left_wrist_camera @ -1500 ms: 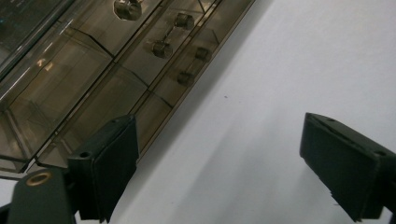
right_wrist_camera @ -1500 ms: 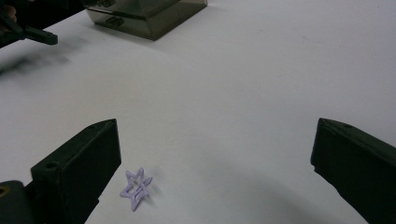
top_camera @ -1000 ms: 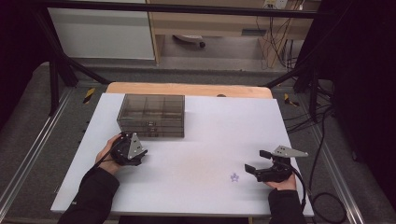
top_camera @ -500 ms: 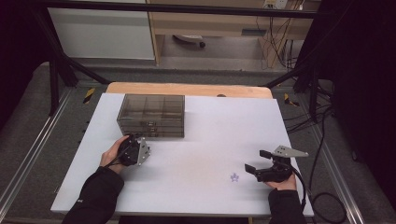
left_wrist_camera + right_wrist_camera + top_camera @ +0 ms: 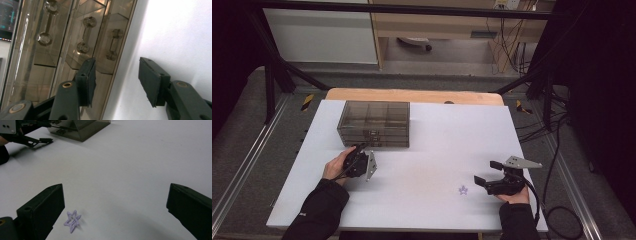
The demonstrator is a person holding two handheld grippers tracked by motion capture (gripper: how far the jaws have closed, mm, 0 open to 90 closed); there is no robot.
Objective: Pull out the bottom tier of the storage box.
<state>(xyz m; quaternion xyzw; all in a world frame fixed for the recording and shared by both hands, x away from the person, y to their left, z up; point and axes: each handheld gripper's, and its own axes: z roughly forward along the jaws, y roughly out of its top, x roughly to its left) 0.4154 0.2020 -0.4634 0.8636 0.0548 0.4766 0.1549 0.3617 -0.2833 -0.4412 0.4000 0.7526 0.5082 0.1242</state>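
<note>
Left gripper (image 5: 116,80) closing at drawer box (image 5: 374,123), nothing gripped

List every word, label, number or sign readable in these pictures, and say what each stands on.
None can be read: the smoky drawer box, the purple star clip, the white table and both grippers bear no legible text.
A lit screen edge in the left gripper view shows coloured lines, too blurred to read.
</note>
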